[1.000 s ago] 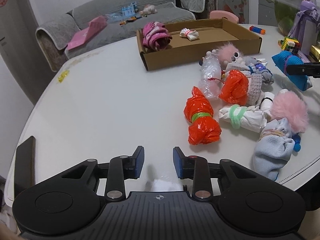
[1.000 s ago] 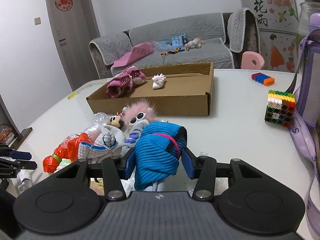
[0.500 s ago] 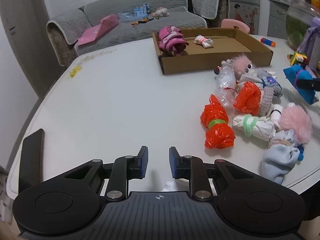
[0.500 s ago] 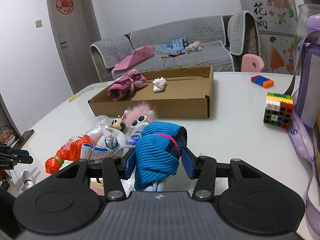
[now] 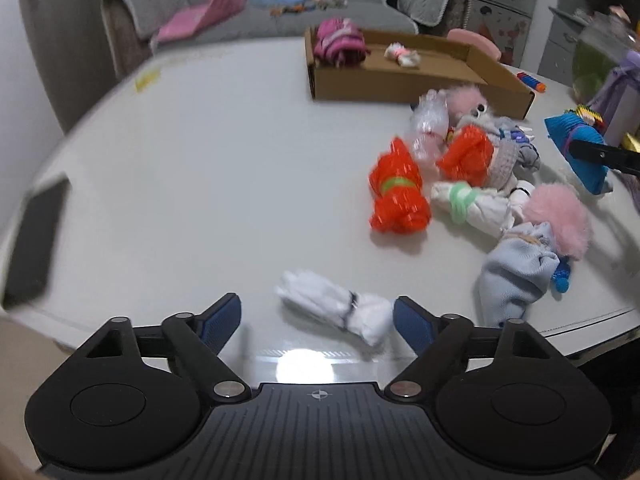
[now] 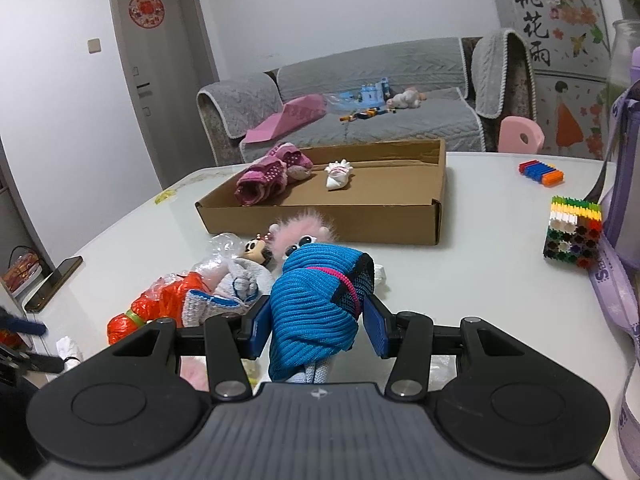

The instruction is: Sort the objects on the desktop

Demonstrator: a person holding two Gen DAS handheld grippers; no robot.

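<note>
— What have we got under our left gripper (image 5: 317, 318)?

— Its jaws have just been opening and now stand wide. A small white rolled sock bundle (image 5: 335, 310) lies on the glossy white table (image 5: 192, 184) between the blue pads (image 5: 412, 322); we see a gap on the left side, and the right pad sits just beside the bundle, not pressing it.

— And our right gripper (image 6: 314, 326)?

— Clenched on a blue ribbed knit sock roll with a pink band (image 6: 316, 304), held above the table.

— Where does the rest lie?

— A shiny orange plastic bundle with a green band (image 5: 398, 194) and a pale blue sock roll (image 5: 516, 272) lie in the heap near the shallow brown cardboard box (image 6: 320, 216), which holds a magenta sock pair (image 6: 268, 174).
</note>
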